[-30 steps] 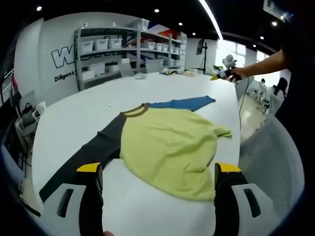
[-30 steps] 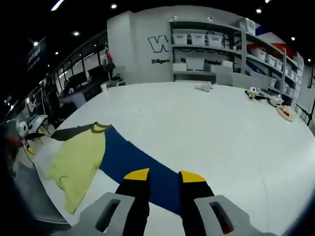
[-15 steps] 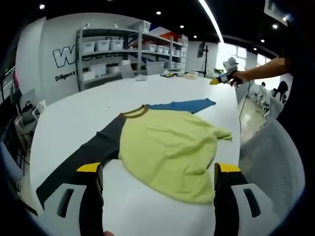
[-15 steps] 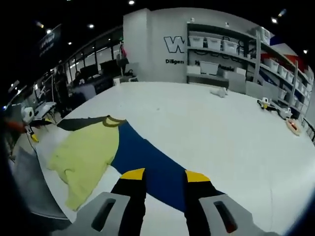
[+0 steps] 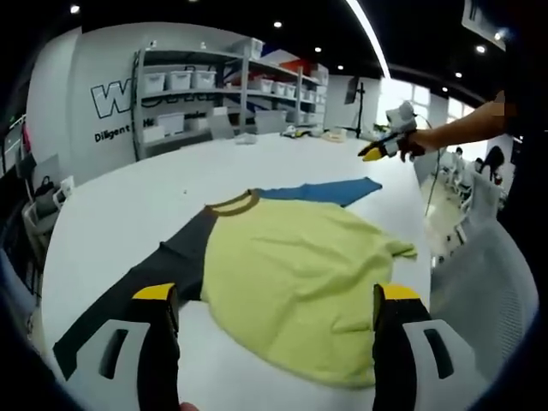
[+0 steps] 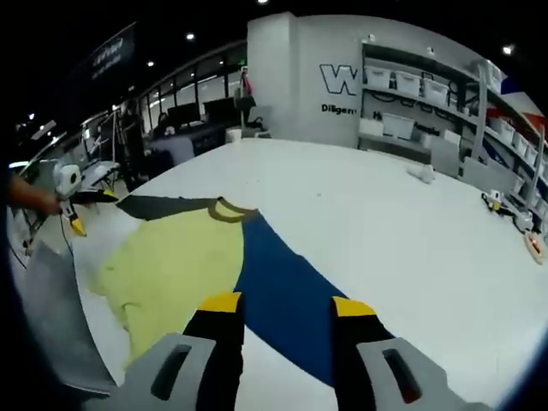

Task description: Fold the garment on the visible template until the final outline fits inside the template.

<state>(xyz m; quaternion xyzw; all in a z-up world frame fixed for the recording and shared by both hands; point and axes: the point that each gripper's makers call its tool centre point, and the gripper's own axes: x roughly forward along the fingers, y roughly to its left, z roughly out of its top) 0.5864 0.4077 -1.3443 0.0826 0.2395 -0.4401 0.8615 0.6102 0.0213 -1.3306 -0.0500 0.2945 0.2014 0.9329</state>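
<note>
Shirt spread flat on the table, folding not yet begun, both grippers empty and above it.

The shirt (image 5: 295, 278) lies open on the white table (image 5: 128, 210), yellow body in the middle, dark sleeve (image 5: 141, 282) stretched out one way and blue sleeve (image 6: 287, 295) the other; no fold shows yet. The left gripper (image 5: 272, 300) hovers near the hem with its jaws spread wide, holding nothing. The right gripper (image 6: 287, 304) hangs over the blue sleeve, jaws also parted and empty. The step in hand looks like the approach for a first fold. Next, each gripper probably needs to drop to a sleeve end, pinch it, and carry it across the yellow body. No template outline can be made out on the table.
</note>
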